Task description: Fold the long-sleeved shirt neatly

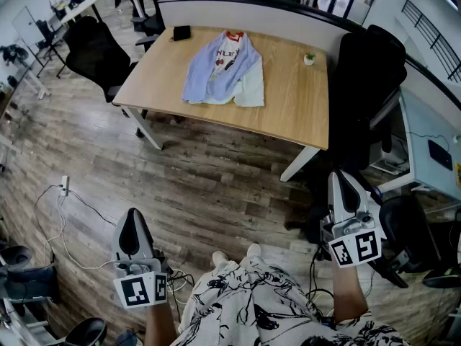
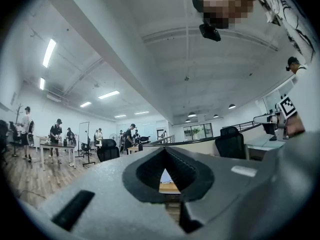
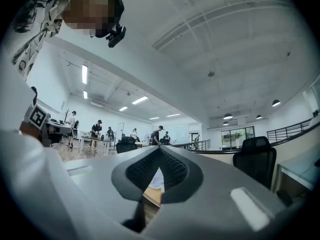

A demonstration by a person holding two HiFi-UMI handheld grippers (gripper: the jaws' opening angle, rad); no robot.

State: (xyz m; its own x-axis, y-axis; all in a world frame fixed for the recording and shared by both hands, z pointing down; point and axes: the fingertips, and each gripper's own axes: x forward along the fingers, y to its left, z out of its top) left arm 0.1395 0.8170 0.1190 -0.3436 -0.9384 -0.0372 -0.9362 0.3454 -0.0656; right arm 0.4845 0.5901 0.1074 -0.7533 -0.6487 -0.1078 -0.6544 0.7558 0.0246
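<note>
The long-sleeved shirt (image 1: 223, 69), lilac and pale green with a red collar and a print on the chest, lies flat on the wooden table (image 1: 295, 99), far ahead of me. Both grippers hang low over the wooden floor, well short of the table. My left gripper (image 1: 132, 215) is at the lower left, shut with nothing in it. My right gripper (image 1: 340, 177) is at the lower right, also shut and empty. In the left gripper view the jaws (image 2: 165, 153) meet, and a sliver of shirt (image 2: 165, 176) shows through the gap. In the right gripper view the shirt (image 3: 156, 180) shows past the shut gripper (image 3: 159, 151).
Black office chairs stand left (image 1: 97, 49) and right (image 1: 367, 71) of the table. A small potted plant (image 1: 309, 59) and a black object (image 1: 181, 32) sit on the tabletop. Cables (image 1: 72, 215) trail over the floor at left. A side desk (image 1: 432, 150) is at right.
</note>
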